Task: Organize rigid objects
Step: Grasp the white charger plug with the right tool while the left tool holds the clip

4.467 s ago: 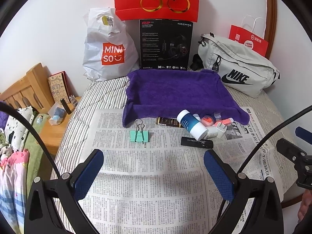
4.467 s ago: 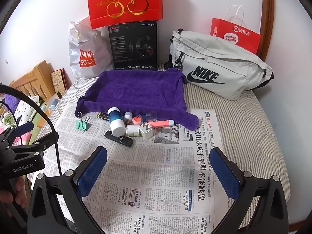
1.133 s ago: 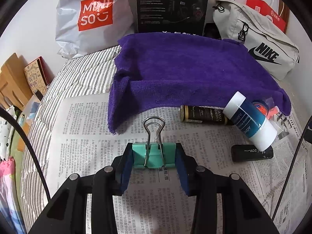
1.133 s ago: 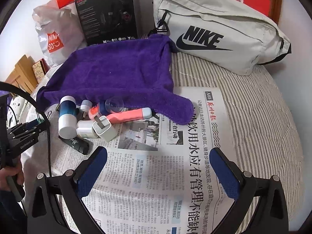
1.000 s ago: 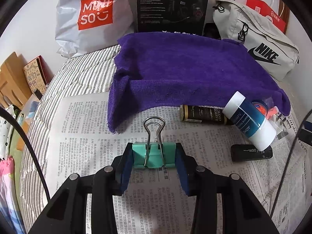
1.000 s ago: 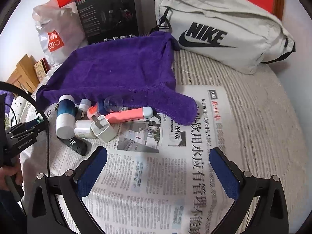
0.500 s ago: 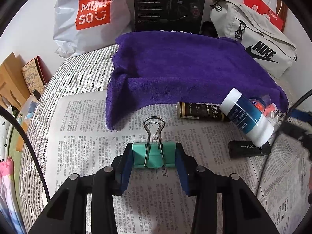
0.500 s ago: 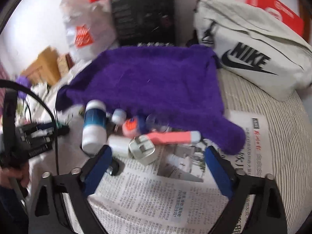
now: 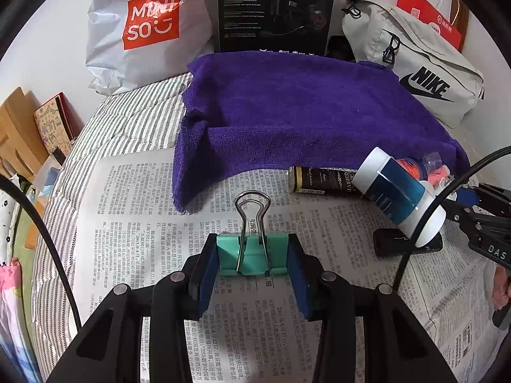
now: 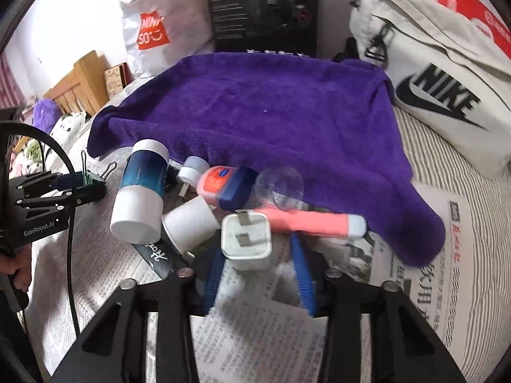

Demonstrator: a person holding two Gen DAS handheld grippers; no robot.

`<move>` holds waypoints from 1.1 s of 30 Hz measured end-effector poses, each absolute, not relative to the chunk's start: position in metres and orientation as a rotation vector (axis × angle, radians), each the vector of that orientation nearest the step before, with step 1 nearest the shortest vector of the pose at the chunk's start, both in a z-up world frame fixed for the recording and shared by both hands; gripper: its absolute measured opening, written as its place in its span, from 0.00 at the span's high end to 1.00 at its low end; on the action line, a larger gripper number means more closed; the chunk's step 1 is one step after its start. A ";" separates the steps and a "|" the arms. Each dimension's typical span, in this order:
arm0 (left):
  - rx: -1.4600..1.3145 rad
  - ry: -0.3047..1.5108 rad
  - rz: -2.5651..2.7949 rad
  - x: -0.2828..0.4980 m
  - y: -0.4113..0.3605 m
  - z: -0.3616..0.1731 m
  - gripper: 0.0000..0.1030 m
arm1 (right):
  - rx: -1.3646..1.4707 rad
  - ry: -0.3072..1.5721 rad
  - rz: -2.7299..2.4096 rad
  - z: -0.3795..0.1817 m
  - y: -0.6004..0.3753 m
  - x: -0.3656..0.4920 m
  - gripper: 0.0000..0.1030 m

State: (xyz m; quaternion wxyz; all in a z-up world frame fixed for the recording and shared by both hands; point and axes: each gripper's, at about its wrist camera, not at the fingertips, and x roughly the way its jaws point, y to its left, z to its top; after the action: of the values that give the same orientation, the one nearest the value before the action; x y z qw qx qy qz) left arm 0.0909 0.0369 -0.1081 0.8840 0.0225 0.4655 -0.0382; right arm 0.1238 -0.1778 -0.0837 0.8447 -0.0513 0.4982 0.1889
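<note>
left wrist view reads "miniso" on white bag [image 9: 143, 28], "nike" on grey bag [image 9: 424, 73].

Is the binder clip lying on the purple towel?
No, the binder clip sits on the newspaper, short of the towel.

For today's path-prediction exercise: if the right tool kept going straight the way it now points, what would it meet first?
Probably the white plug adapter, already between the closing right tool's fingers; beyond it lies the pink tube. Blur leaves contact uncertain.

Beyond my fingers lay newspaper [image 9: 134, 223] under a purple towel [image 9: 303, 111]; bags leaned against the wall.
</note>
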 end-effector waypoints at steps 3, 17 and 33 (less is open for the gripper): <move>0.043 0.967 -0.080 0.091 0.037 -0.108 0.62 | -0.113 1.056 0.396 -0.083 -0.175 0.123 0.74; 0.014 0.994 -0.097 0.081 0.042 -0.108 0.62 | -0.084 1.098 0.325 -0.077 -0.192 0.109 0.74; -0.054 1.019 -0.101 0.054 0.061 -0.078 0.62 | -0.056 1.076 0.321 -0.050 -0.210 0.090 0.74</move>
State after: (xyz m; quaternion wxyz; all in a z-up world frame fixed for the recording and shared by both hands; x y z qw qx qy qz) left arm 0.0541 0.0612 -0.0778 0.8713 -0.0258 0.4876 -0.0484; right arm 0.0901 -0.2095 -0.0499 0.8461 -0.0265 0.5102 0.1520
